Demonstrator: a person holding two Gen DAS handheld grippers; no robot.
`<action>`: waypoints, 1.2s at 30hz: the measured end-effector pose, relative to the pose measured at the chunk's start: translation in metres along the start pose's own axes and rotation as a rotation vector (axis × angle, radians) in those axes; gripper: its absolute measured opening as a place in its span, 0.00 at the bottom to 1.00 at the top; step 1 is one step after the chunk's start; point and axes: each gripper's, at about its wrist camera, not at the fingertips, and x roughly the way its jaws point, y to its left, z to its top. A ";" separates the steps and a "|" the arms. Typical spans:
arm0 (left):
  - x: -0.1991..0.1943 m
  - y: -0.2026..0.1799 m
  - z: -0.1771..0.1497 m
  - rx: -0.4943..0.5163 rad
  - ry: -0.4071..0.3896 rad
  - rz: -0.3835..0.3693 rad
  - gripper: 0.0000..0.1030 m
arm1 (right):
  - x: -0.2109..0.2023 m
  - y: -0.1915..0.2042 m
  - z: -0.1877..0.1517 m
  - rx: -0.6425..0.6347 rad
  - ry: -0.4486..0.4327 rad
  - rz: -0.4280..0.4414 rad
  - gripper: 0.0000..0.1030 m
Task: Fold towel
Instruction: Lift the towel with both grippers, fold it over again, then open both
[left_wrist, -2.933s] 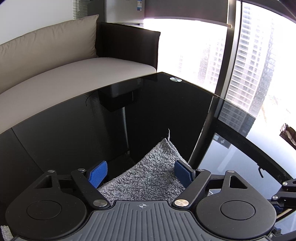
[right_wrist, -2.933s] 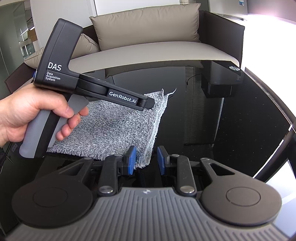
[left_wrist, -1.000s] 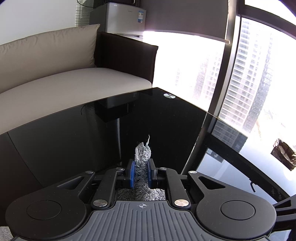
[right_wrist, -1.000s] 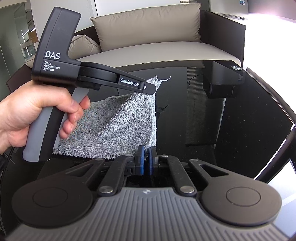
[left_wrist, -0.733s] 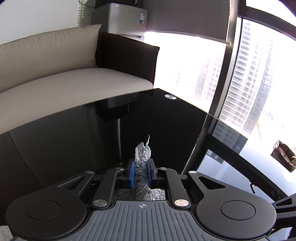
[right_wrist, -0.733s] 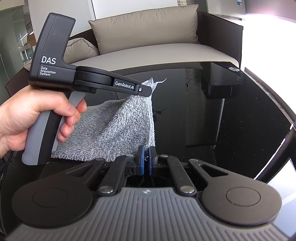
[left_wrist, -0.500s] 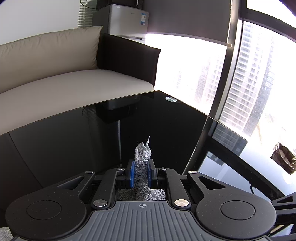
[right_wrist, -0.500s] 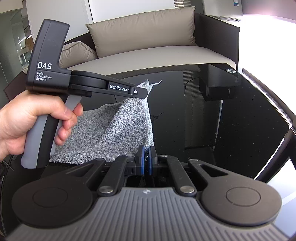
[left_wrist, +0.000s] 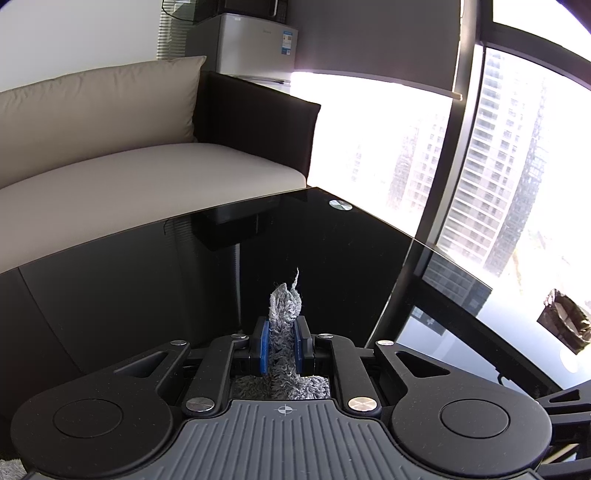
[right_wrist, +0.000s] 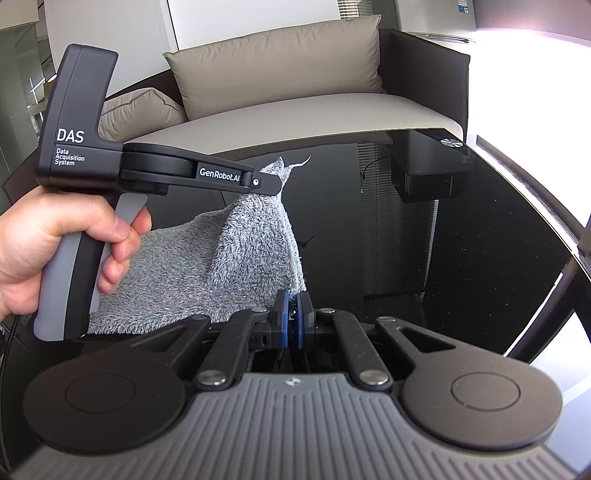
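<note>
A fluffy grey towel (right_wrist: 207, 266) hangs above the black glass table (right_wrist: 461, 258), its right edge lifted and its left part resting on the glass. In the left wrist view, my left gripper (left_wrist: 281, 345) is shut on one towel corner (left_wrist: 283, 306), which bunches up between the blue pads with a loose thread on top. The right wrist view shows that same left gripper (right_wrist: 273, 186) from the side, held by a hand (right_wrist: 48, 251), pinching the far corner. My right gripper (right_wrist: 291, 323) is shut on the towel's near corner, a thin bit of cloth between its pads.
A beige sofa (left_wrist: 110, 173) with dark arms runs along the table's far side. Tall windows (left_wrist: 517, 147) stand to the right, beyond the table's edge. A round metal fitting (left_wrist: 340, 205) marks the table's far corner. A small fridge (left_wrist: 255, 44) stands behind the sofa.
Both grippers, open around the flat towel's corners at first, closed on them and lifted that edge off the table. Over the last second the towel has risen slightly.
</note>
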 end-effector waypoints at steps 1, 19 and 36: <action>0.000 0.000 0.001 0.000 -0.002 0.001 0.12 | 0.000 0.000 0.000 0.001 -0.001 -0.001 0.04; -0.025 -0.001 0.006 -0.006 -0.074 0.005 0.12 | -0.015 -0.002 0.007 0.015 -0.049 -0.002 0.04; -0.055 0.020 0.000 -0.111 -0.145 -0.074 0.12 | -0.046 0.014 0.019 -0.011 -0.177 0.105 0.04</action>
